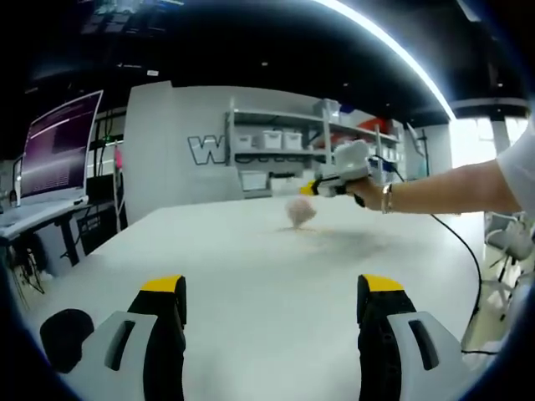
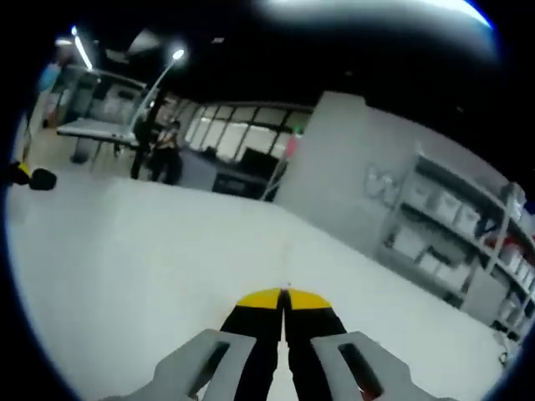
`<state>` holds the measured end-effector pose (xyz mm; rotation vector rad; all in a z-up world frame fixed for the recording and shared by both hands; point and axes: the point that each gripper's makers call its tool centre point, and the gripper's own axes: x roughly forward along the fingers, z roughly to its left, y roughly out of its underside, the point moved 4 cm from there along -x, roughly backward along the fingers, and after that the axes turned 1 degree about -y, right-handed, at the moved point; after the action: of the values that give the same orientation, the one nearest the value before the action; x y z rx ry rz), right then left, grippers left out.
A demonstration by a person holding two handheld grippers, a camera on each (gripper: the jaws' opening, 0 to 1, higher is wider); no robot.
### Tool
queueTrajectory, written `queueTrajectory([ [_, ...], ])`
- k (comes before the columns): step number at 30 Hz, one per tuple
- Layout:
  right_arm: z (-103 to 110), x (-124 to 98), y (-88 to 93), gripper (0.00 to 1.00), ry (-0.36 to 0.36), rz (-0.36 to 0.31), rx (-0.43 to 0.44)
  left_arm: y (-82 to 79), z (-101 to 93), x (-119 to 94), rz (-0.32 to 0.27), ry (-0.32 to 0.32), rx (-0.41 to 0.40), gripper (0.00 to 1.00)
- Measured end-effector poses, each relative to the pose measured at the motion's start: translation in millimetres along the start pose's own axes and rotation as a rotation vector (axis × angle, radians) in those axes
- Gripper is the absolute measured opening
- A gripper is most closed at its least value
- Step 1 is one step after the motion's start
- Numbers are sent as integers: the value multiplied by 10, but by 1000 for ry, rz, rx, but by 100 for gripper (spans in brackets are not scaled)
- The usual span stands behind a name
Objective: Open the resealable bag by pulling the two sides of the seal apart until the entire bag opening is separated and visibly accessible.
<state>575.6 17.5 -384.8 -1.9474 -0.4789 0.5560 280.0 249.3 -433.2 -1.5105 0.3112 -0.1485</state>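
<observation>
In the left gripper view, a monitor (image 1: 58,146) with a lit purple-white screen stands at the far left on a desk, its lower part cut off by the edge of the white table (image 1: 251,276). A dark round shape sits at the bottom left corner; what it is cannot be made out. The left gripper (image 1: 273,301) rises from the bottom with its two yellow-tipped jaws wide apart and nothing between them, hovering over the bare table. Further back, near the table's middle, lies a small pale pinkish lump, the bag (image 1: 301,213); it is blurred, so its seal and shape are hard to tell. Just above and to its right is the right gripper (image 1: 322,187), held by a person's hand (image 1: 369,194) with a bracelet at the wrist, the forearm reaching in level from the right edge. A cable trails from it off the table. Shelves with white bins (image 1: 276,140) line the back wall.

In the right gripper view, the picture is tilted and soft. The right gripper's jaws are pressed together, yellow tips meeting; whether anything thin is pinched there cannot be told. At the far left edge a small yellow-and-black tip of the left gripper peeks in.
</observation>
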Motion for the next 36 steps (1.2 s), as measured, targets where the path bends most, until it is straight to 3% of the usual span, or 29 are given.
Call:
queueTrajectory([
  [10,-52,-100,-92,0,16,-43,44,-37,-20,-31,-7,-2,4,82],
  [36,21,-62,-121,0,-1,-53,51,-66,-10,-70,-17,-6,1,82],
])
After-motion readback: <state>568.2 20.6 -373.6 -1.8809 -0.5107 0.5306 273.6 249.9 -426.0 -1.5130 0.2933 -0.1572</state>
